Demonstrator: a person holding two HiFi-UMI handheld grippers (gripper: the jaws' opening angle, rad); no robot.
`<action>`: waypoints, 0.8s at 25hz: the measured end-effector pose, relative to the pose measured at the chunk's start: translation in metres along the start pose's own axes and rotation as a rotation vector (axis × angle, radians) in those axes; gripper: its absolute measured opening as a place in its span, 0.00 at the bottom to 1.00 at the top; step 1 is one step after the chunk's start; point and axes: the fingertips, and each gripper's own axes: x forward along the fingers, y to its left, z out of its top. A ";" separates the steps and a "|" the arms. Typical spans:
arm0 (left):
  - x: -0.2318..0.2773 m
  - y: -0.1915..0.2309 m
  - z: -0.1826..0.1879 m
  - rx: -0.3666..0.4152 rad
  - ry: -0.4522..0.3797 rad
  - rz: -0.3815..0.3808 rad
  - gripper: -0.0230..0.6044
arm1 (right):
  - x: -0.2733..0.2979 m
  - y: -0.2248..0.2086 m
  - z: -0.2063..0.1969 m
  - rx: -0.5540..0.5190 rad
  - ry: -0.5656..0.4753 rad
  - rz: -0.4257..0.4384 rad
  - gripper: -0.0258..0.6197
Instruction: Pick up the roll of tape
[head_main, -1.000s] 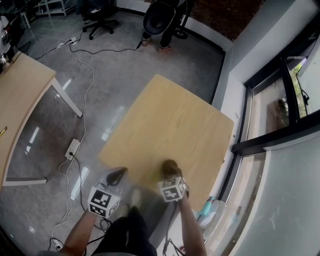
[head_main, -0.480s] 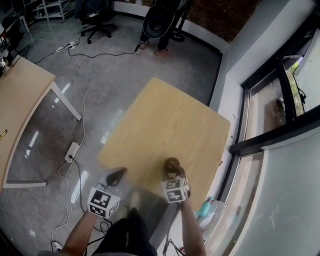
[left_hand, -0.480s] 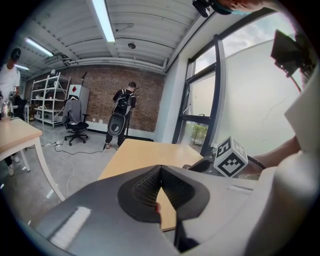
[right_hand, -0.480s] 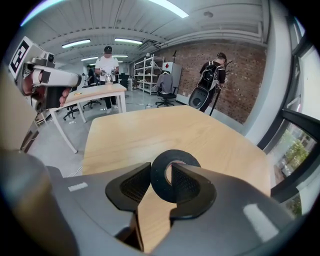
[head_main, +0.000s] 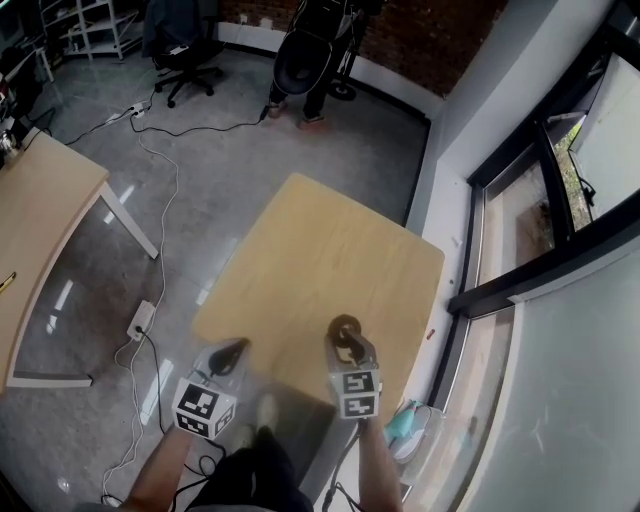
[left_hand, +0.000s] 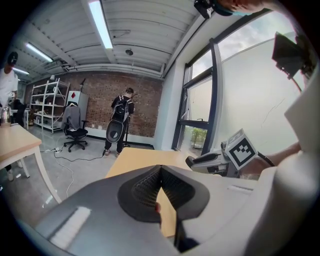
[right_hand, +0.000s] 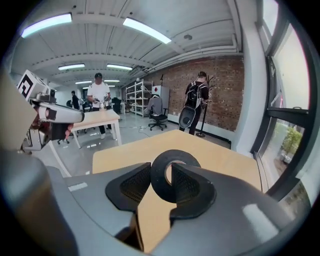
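I read the right gripper (head_main: 347, 342) with its jaws partly apart and clamped on the black ring-shaped roll of tape (right_hand: 160, 183), which stands upright between them over the near edge of the light wooden square worktop (head_main: 330, 250). The left gripper (left_hand: 160, 186), off the worktop's near left corner, has its jaws closed together and holds nothing.

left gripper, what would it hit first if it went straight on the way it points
Likely the wooden table just ahead of the left gripper; depth is unclear.
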 end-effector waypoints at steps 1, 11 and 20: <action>-0.001 -0.002 0.004 0.002 -0.006 -0.002 0.04 | -0.006 0.000 0.006 0.022 -0.025 -0.002 0.26; -0.021 -0.019 0.047 0.022 -0.068 -0.013 0.04 | -0.078 0.012 0.060 0.148 -0.220 0.000 0.26; -0.048 -0.044 0.073 0.039 -0.106 -0.037 0.04 | -0.135 0.024 0.082 0.190 -0.322 0.001 0.26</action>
